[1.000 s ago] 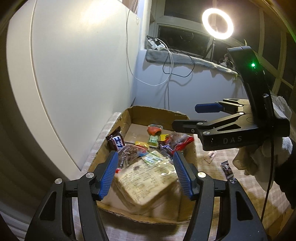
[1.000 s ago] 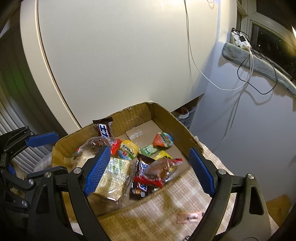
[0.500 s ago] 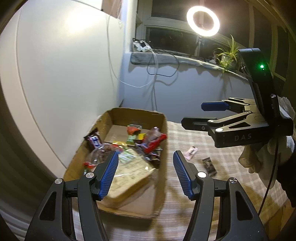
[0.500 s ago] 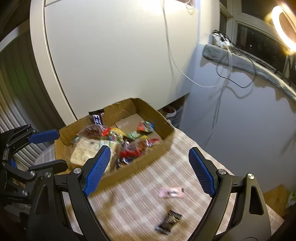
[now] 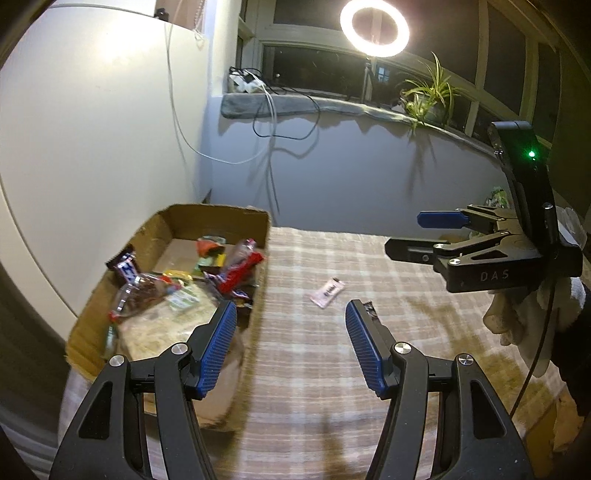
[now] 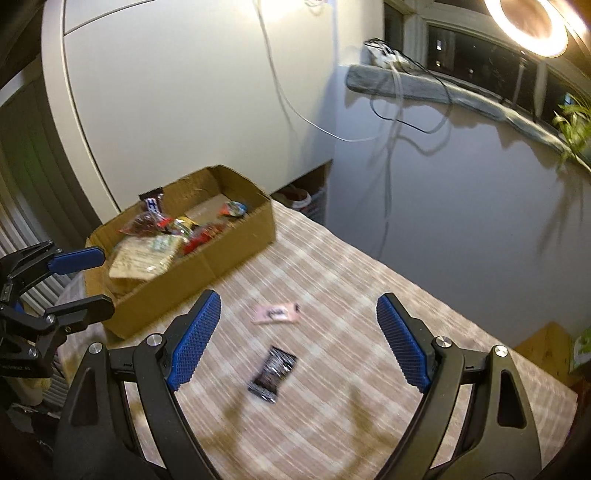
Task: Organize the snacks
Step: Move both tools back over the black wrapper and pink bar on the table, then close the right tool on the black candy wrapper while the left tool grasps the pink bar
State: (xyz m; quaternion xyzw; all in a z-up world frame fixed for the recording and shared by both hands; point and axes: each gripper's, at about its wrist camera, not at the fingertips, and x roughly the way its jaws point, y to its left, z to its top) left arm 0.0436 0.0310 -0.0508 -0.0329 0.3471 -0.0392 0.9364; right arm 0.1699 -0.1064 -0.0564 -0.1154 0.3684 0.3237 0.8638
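Observation:
A cardboard box (image 5: 218, 218) (image 6: 207, 269) full of wrapped snacks sits at the left end of a checked tablecloth. Two loose snacks lie on the cloth to its right: a pink packet (image 5: 327, 292) (image 6: 276, 313) and a black packet (image 6: 273, 373), whose tip (image 5: 370, 308) peeks out behind my left gripper's right finger. My left gripper (image 5: 290, 323) is open and empty, hovering by the box's right wall. My right gripper (image 6: 297, 314) is open and empty above both loose packets; it also shows at the right edge of the left wrist view (image 5: 424, 234).
The checked tablecloth (image 6: 369, 387) stretches right of the box. A white cabinet (image 5: 92, 129) stands behind the box, and a grey wall with hanging cables runs behind the table. A ring light (image 5: 374, 27) and a plant (image 5: 428, 96) are on the windowsill. A gloved hand (image 5: 532, 314) holds the right gripper.
Both grippers have swung right, off the box and out over the tablecloth. The pink and black packets have come into view between the right gripper's fingers. Neither gripper's opening changed.

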